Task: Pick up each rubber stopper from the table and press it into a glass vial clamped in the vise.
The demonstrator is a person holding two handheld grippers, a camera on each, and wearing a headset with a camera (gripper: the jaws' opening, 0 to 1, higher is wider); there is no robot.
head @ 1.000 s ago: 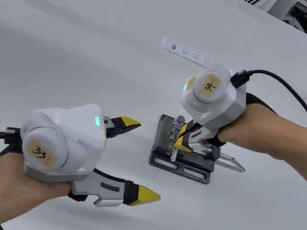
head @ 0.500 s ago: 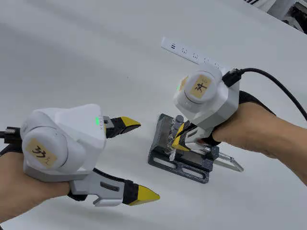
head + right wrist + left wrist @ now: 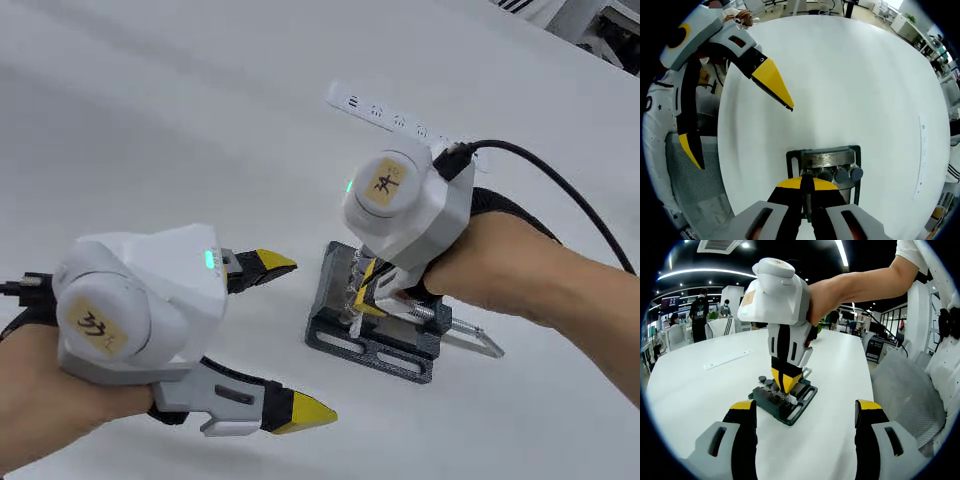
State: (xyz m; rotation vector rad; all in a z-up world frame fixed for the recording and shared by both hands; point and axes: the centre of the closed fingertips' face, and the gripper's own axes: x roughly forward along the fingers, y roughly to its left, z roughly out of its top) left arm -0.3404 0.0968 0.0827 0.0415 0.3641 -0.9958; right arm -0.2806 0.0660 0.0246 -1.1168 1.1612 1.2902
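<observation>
A dark metal vise [image 3: 372, 351] stands on the white table and clamps a row of glass vials [image 3: 840, 174] topped with grey stoppers [image 3: 762, 379]. My right gripper [image 3: 372, 290] points straight down onto the row, shut, with its yellow tips on the vials nearest the person; I see nothing between them. Its tips [image 3: 807, 183] touch the vise's [image 3: 822, 159] near end. From the side, the right gripper [image 3: 785, 383] stands upright on the vise [image 3: 790, 407]. My left gripper [image 3: 289, 336] hovers open to the left of the vise, holding nothing, its jaws apart [image 3: 805, 410].
A white power strip [image 3: 392, 112] lies on the table beyond the vise. The vise's screw handle [image 3: 472, 336] sticks out to the right. The right gripper's black cable [image 3: 560, 180] trails off to the right. In the left gripper view, people and desks stand far behind.
The right gripper has shifted along the vise to the left in the picture, and its body now hides the stoppers seen earlier. The left gripper has stayed open in place.
</observation>
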